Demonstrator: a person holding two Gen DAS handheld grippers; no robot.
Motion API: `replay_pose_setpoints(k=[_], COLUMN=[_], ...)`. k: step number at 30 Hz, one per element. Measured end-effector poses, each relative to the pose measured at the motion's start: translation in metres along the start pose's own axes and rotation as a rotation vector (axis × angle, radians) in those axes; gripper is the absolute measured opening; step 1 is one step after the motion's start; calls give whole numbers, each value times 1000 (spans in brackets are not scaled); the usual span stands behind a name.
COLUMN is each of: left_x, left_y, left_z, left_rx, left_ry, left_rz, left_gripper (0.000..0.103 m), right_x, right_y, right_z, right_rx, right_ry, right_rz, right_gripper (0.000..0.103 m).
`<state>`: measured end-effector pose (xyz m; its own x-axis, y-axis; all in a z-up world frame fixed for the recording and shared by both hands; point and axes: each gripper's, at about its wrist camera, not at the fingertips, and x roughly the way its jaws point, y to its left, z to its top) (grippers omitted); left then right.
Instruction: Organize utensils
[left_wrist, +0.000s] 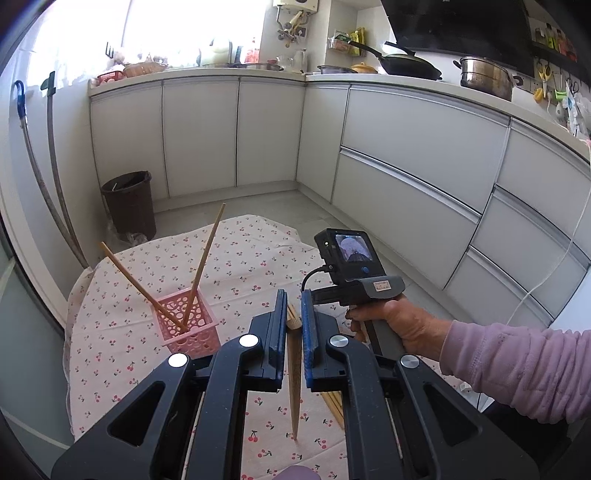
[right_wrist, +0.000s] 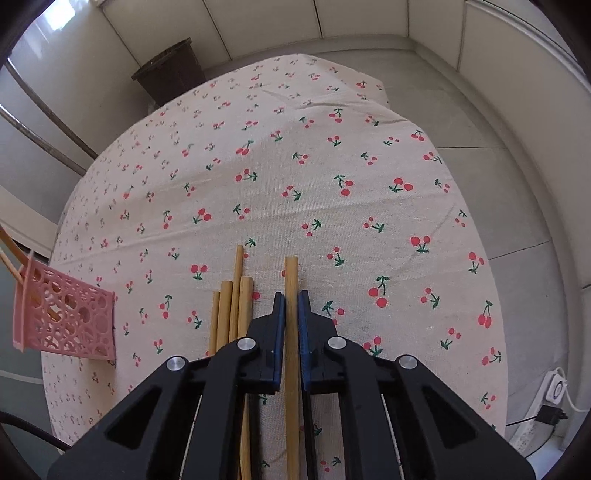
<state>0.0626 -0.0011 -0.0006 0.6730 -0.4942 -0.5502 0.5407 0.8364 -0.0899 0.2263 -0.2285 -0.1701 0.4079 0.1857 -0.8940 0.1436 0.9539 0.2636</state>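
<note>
The left tool (left_wrist: 294, 317) is pinching one chopstick (left_wrist: 294, 387) between its blue pads, and the stick is standing almost upright with its thin tip touching the cherry-print cloth (left_wrist: 236, 258) that is covering the desk. To the left of it, a pink basket (left_wrist: 188, 325) is sitting on the cloth with two chopsticks (left_wrist: 199, 273) leaning out of it and crossing each other near its bottom. Seen from the left wrist, a hand (left_wrist: 399, 325) in a pink sleeve (left_wrist: 517, 369) is gripping the handle of the right tool just beside the left one, and a small screen is glowing on top of that handle. The right tool (right_wrist: 291, 310) is pointing steeply down at the desk and pinching another chopstick (right_wrist: 291, 284), whose blunt end is sticking out past the fingertips. Just to the left of that stick, a small bundle of loose chopsticks (right_wrist: 232, 306) is lying side by side on the cloth, close to the tool's left finger. The pink basket is showing at the left edge of the right wrist view, well apart from the bundle. A dark bin (left_wrist: 129, 203) is standing on the floor beyond the desk.
</note>
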Motion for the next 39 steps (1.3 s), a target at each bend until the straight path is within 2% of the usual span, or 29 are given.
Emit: replay_pose_setpoints(k=[12, 18, 24, 32, 37, 39], left_x=[-24, -41, -62, -79, -86, -85], left_y=[0, 4, 26, 49, 65, 73], left_z=[11, 20, 36, 74, 94, 97], left_rx=[-61, -94, -186, -280, -329, -359], left_ry=[-71, -115, -176, -277, -351, -346], left_rz=[2, 27, 79, 200, 269, 262], left_gripper=[7, 7, 7, 7, 7, 8], right_x=[-112, -175, -228, -264, -268, -267], right_y=[-4, 21, 46, 62, 70, 71], right_z=[-25, -31, -30, -7, 9, 12], right_rx=[7, -37, -86, -66, -40, -29], right_ry=[-153, -268, -381, -455, -475, -473], right_rz=[106, 212, 286, 377, 418, 426], right_gripper=[7, 7, 7, 7, 7, 7])
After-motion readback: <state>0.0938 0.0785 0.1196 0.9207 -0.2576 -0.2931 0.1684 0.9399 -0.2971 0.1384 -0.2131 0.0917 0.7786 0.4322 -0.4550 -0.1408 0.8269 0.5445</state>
